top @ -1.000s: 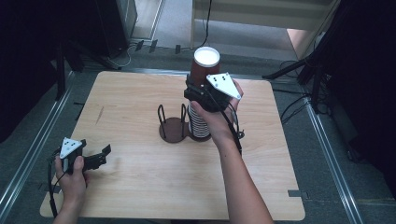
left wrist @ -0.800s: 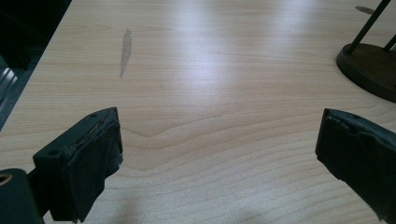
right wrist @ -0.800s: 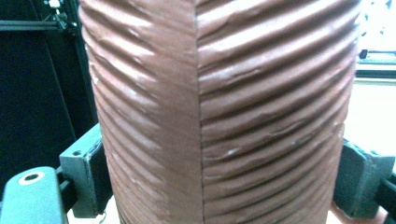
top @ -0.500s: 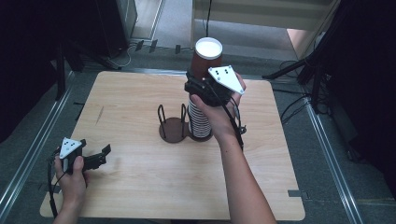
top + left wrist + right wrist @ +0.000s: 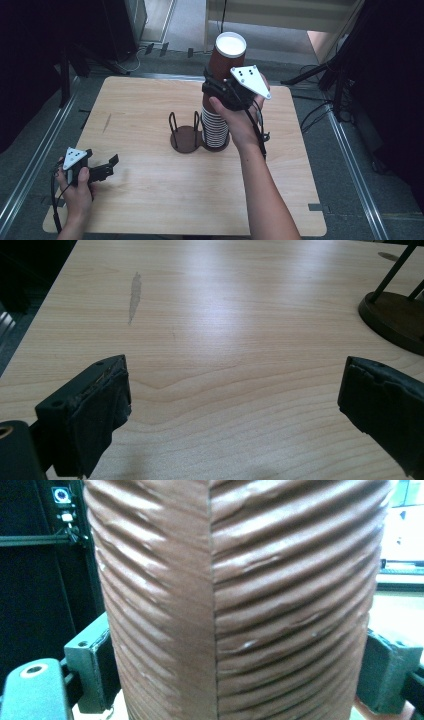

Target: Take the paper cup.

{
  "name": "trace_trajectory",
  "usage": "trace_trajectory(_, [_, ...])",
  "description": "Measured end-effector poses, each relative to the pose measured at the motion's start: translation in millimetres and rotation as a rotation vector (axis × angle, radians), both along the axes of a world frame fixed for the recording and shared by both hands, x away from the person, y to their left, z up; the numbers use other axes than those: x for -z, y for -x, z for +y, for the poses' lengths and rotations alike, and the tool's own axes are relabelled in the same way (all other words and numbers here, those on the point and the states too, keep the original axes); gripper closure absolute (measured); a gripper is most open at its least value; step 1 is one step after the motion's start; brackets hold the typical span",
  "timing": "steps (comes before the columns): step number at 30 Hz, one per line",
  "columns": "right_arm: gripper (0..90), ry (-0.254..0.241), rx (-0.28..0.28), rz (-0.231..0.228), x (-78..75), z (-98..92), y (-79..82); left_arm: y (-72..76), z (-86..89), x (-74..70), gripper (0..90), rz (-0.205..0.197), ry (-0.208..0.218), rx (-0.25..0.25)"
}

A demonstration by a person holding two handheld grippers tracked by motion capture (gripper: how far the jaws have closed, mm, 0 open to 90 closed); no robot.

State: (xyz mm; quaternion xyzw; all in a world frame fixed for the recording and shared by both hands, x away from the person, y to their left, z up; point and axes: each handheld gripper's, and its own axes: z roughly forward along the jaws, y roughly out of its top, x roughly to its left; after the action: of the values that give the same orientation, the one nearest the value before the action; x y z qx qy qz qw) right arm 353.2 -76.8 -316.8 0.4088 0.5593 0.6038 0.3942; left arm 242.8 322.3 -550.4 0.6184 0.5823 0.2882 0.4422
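A brown ribbed paper cup (image 5: 227,57) with a white inside is held upright above a stack of cups (image 5: 215,127) that stands in a dark round holder (image 5: 186,137) with wire loops. My right gripper (image 5: 220,90) is shut on the cup's lower wall; in the right gripper view the ribbed cup (image 5: 235,600) sits between both jaws. My left gripper (image 5: 102,170) rests open near the table's front left corner, and in the left gripper view the open left gripper (image 5: 235,405) has only bare wood between its jaws.
The wooden table (image 5: 145,200) has a grey scuff mark (image 5: 134,295) at its left. The holder's base (image 5: 395,317) lies ahead and to the right of the left gripper. Metal rails and cables run along the floor around the table.
The right gripper has lifted the brown cup higher off the stack. The left gripper has stayed in place.
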Motion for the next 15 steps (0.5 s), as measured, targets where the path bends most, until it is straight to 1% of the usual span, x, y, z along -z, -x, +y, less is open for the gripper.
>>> trace_trajectory(2, [11.8,0.003,-0.002,-0.009,-1.6,-1.1,1.3,0.2,-0.1,0.0,1.1,-0.003,0.001,0.008])
trace_trajectory(9, [11.8,-0.025,0.010,-0.015,-6.5,-9.9,3.2,0.3,-0.1,-0.1,1.1,-0.004,-0.001,0.010])
trace_trajectory(15, [11.9,-0.024,0.023,-0.017,-7.9,-18.4,5.0,0.3,0.2,-0.1,1.1,-0.006,0.003,0.014])
